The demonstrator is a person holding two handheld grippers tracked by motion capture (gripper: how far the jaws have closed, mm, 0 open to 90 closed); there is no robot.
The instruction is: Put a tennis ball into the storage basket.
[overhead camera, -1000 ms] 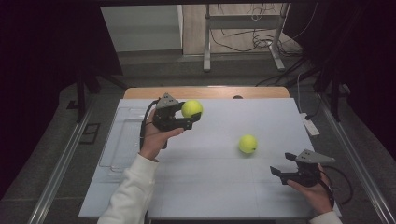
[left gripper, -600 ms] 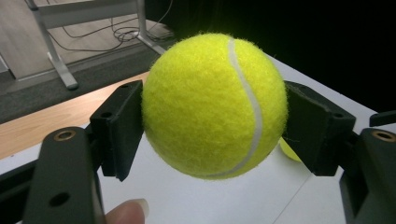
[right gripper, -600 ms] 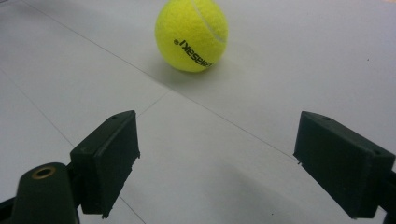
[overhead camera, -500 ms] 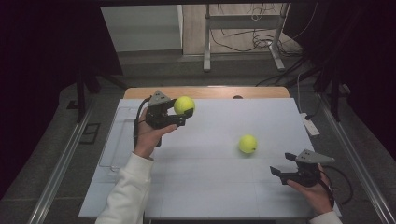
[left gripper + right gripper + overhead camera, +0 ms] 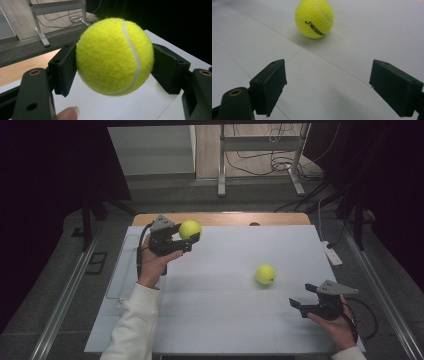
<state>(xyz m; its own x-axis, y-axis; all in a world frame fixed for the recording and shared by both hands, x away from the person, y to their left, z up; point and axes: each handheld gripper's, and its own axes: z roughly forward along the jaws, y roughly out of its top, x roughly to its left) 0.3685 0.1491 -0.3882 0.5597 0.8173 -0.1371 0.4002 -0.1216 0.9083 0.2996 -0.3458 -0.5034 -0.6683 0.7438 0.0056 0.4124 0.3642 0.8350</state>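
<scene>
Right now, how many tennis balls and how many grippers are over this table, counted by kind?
Tennis balls: 2, one held tennis ball in the left gripper, one loose tennis ball lying on the white table.
Grippers: 2, the left one and the right gripper, open.
Total: 4

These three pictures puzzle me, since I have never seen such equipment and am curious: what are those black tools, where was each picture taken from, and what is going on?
A person sits at a white table with a hand-held gripper in each hand, each with two black jaws. The high view looks down from above; the other two come from cameras riding on the grippers. The left gripper is shut on a yellow tennis ball, held above the table. The right gripper has its jaws open and empty, aimed at a second tennis ball lying on the table ahead of it.
</scene>
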